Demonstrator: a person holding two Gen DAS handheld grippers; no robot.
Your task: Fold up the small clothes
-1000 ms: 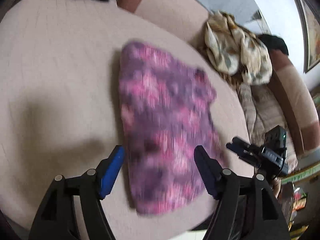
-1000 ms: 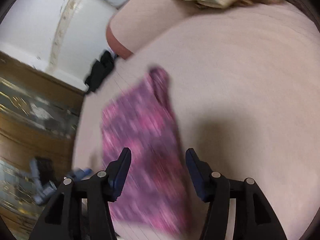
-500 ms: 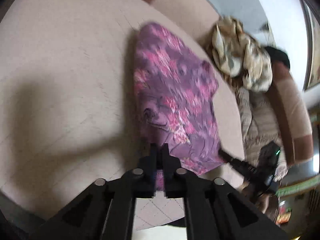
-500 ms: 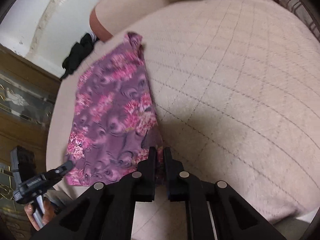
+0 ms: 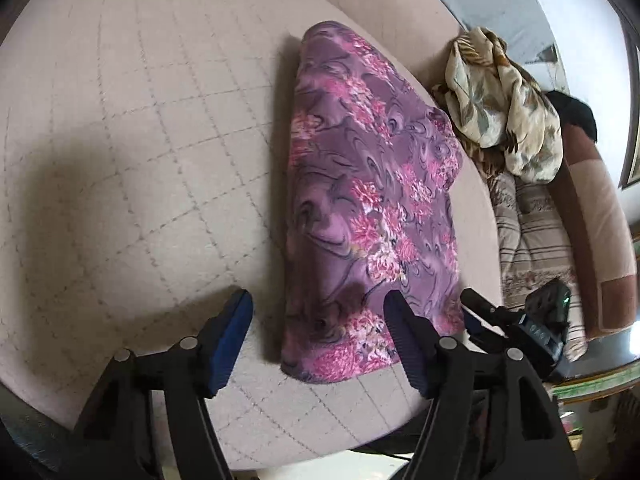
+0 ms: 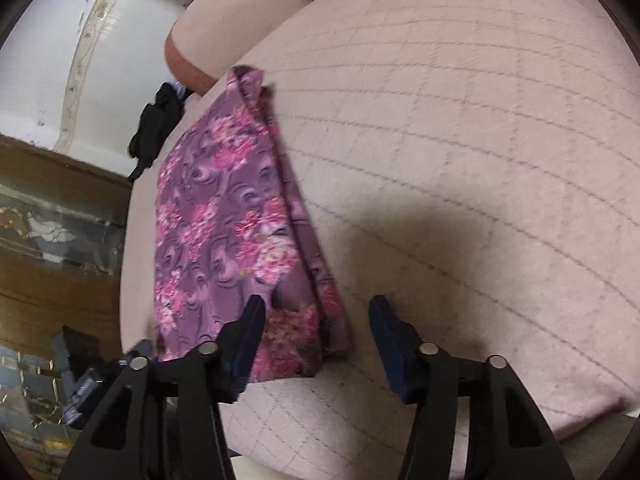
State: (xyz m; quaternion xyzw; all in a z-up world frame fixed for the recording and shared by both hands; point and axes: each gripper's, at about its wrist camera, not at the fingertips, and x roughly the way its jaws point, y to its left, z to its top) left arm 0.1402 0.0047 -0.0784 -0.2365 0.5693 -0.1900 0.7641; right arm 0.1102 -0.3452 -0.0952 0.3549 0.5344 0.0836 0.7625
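Your left gripper (image 5: 318, 320) hangs just above the near end of the purple floral garment (image 5: 368, 208), its jaws spread wide and holding nothing. The blue pad of one finger (image 5: 232, 336) sits over the bare quilted cushion (image 5: 140, 140) to the left of the cloth, while the other finger overlaps the garment's near right part in the left wrist view. You cannot tell from that view whether either fingertip touches the fabric.

Your right gripper (image 6: 316, 332) is likewise wide open and empty. In the right wrist view, its left finger stands in front of the garment's (image 6: 224, 216) near edge and its right finger is over bare cushion (image 6: 460, 140) to the right of the cloth.

The garment lies flat on the beige quilted cushion, folded lengthwise into a long narrow shape running from the near edge toward the far side. In the right wrist view, a folded layer shows along its right side, and a small flap sticks up at the far tip.

In the left wrist view, a crumpled cream patterned cloth (image 5: 500, 100) lies far right, beyond the cushion, on a sofa (image 5: 532, 240) with striped upholstery. A black item (image 6: 156, 124) lies by the cushion's far left edge, near the white wall (image 6: 48, 48). The right gripper's body (image 5: 524, 320) shows at the right of the left wrist view, just beside the garment's near right corner.
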